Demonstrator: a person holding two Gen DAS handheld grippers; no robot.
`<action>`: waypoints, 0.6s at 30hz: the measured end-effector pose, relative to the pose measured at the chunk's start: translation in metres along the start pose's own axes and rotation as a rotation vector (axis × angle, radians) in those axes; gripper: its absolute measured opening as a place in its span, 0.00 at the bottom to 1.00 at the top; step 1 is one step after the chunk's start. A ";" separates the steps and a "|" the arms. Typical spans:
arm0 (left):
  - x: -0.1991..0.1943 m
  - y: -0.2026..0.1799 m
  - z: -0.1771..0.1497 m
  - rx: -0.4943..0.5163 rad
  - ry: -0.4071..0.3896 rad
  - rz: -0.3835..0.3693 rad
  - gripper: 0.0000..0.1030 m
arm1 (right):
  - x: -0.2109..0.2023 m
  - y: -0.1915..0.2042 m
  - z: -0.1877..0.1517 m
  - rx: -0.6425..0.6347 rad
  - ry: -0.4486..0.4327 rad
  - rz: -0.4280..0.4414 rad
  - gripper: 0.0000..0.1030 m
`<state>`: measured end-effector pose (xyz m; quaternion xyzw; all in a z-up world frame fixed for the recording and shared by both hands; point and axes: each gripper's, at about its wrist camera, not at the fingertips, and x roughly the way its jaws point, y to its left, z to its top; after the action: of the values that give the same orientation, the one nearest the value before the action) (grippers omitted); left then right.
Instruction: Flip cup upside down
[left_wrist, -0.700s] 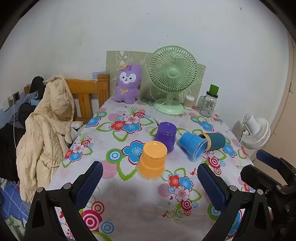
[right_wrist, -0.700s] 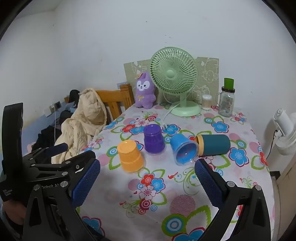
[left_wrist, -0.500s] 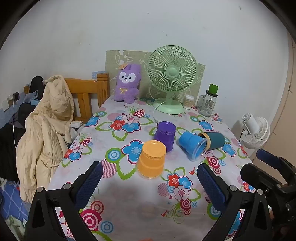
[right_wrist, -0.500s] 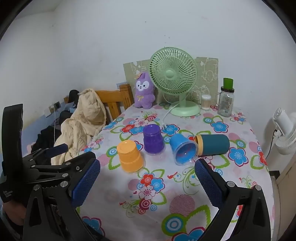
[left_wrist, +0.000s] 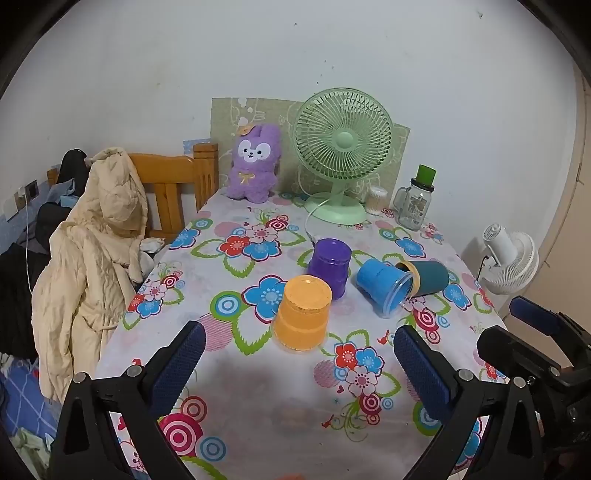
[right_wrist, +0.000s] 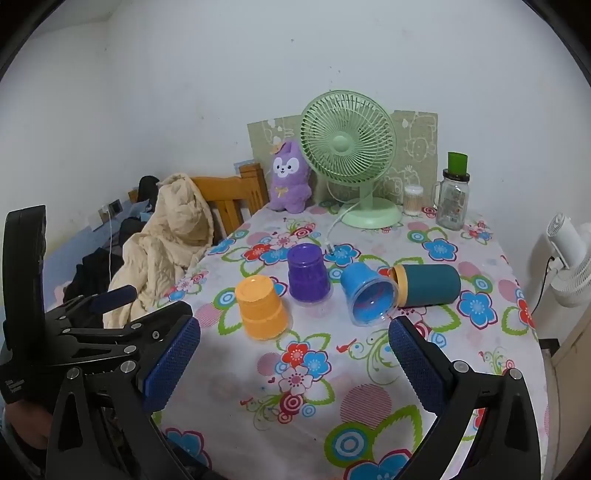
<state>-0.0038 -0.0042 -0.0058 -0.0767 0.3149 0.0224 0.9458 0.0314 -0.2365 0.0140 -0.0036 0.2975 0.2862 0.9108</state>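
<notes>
Left wrist view: my left gripper (left_wrist: 295, 354) hangs level over the near table (left_wrist: 258, 406), fingers spread, empty. My right gripper (right_wrist: 293, 360) matches it, pads wide apart. Mid-table, the blue cup (right_wrist: 367, 293) lies on its side, axis roughly near-far, mouth toward me, seemingly touching the teal cup (right_wrist: 430, 284) lying crosswise.

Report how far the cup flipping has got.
Done: the orange cup and purple cup stand mouth-down. In hand: nothing; left tongs and right tongs are open above the table. Left: the blue cup and teal cup lie sideways.
</notes>
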 end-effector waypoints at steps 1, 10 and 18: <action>-0.001 0.001 0.001 -0.001 0.003 -0.003 1.00 | 0.000 0.000 0.000 0.001 0.001 -0.001 1.00; 0.000 0.000 -0.003 -0.006 0.010 0.001 1.00 | 0.000 0.001 0.000 -0.001 0.004 0.001 1.00; 0.003 0.001 -0.005 -0.007 0.016 0.001 1.00 | 0.000 0.001 0.000 0.000 0.005 0.002 1.00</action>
<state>-0.0044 -0.0041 -0.0120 -0.0799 0.3225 0.0232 0.9429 0.0311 -0.2358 0.0139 -0.0039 0.3000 0.2870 0.9097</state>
